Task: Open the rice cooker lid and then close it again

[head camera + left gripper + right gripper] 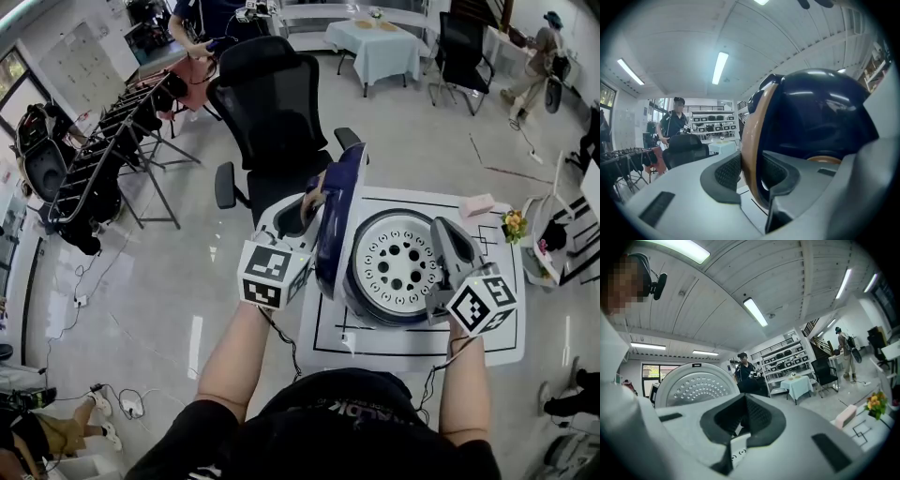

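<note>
At mid counter point(511, 349), rice cooker point(384, 317) sits w/ lid point(335, 220) up, near upright, and perforated inner plate point(398, 262) facing right gripper point(441, 227). Jaws of left gripper point(310, 203) are clamped on lid's tan rim point(749, 154), one pad each side. Prob. this lets it steer the lid thru its arc w/o letting it drop. Right jaws are closed & empty, parked just beside cooker's right side; contact unclear. Likely on standby to steady the body. My read: open step looks done, closing comes next.
</note>
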Available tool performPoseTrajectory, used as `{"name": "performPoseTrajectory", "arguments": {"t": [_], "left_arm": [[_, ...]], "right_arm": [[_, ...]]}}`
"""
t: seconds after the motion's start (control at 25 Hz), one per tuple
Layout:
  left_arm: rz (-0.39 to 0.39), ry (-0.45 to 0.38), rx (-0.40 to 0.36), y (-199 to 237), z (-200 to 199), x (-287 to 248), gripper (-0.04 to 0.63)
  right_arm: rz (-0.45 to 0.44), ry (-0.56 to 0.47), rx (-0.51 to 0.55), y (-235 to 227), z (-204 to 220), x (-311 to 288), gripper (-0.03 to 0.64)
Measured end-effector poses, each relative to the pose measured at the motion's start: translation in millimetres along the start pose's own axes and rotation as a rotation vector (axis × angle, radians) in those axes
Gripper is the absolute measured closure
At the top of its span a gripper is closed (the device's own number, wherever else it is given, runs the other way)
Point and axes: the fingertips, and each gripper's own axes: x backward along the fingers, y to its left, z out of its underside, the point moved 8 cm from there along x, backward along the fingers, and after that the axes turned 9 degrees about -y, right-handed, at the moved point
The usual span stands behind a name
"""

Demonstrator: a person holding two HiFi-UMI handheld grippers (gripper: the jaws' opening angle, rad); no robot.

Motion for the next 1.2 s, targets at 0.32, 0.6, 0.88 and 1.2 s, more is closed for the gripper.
{"name": "performPoseTrajectory", "arguments": {"t": [0.32,0.6,0.88,1.2], "left_arm": [[-0.012,-0.003,0.055,2.0,5.8,0.4,0.485],[-0.027,-0.022,-0.013,0.9,7.3,5.2,0.461],[-0.107,-0.040,-0.003,4.0,8.8,24.6,0.398],[-0.242,-0.038,0.017,-11.5,2.7,60.0,0.347]], "right_arm": [[0.014,0.003,0.008,3.2,3.7,4.6,0.615],[0.027,0.012,0.024,10.5,3.2,12.2,0.615],[0.002,0.038,0.037,13.5,5.2,20.3,0.615],[-0.093,0.046,0.030,15.2,-5.6,34.5,0.615]]}}
